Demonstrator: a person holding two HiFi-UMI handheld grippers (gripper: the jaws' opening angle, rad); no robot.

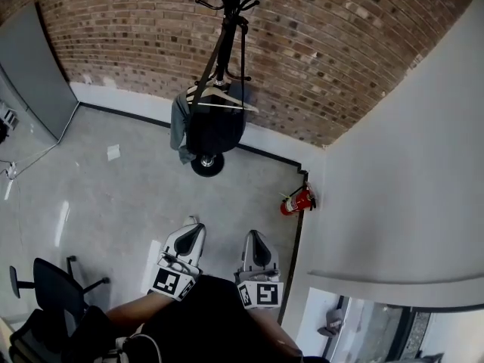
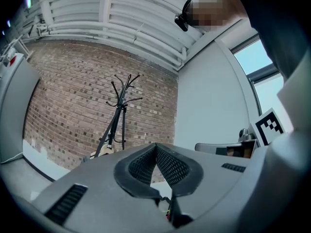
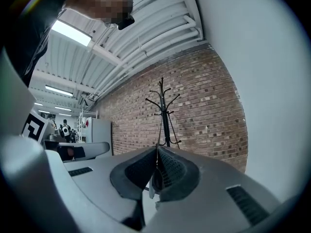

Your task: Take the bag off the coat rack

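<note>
A black coat rack (image 1: 231, 21) stands before the brick wall, its round base (image 1: 207, 164) on the floor. A dark bag (image 1: 215, 131) hangs from it by a long strap, next to a white hanger and a grey garment (image 1: 180, 127). My left gripper (image 1: 195, 229) and right gripper (image 1: 251, 240) are held side by side low in the head view, well short of the rack, both shut and empty. The rack (image 2: 120, 113) stands far off in the left gripper view above the shut left gripper (image 2: 156, 147). Beyond the shut right gripper (image 3: 156, 149) the rack (image 3: 165, 113) rises.
A red fire extinguisher (image 1: 298, 201) hangs at the wall corner on the right. A white wall (image 1: 408, 172) runs along the right. A black office chair (image 1: 53, 290) sits at lower left, a grey cabinet (image 1: 30, 74) at far left, a scrap of paper (image 1: 113, 152) on the floor.
</note>
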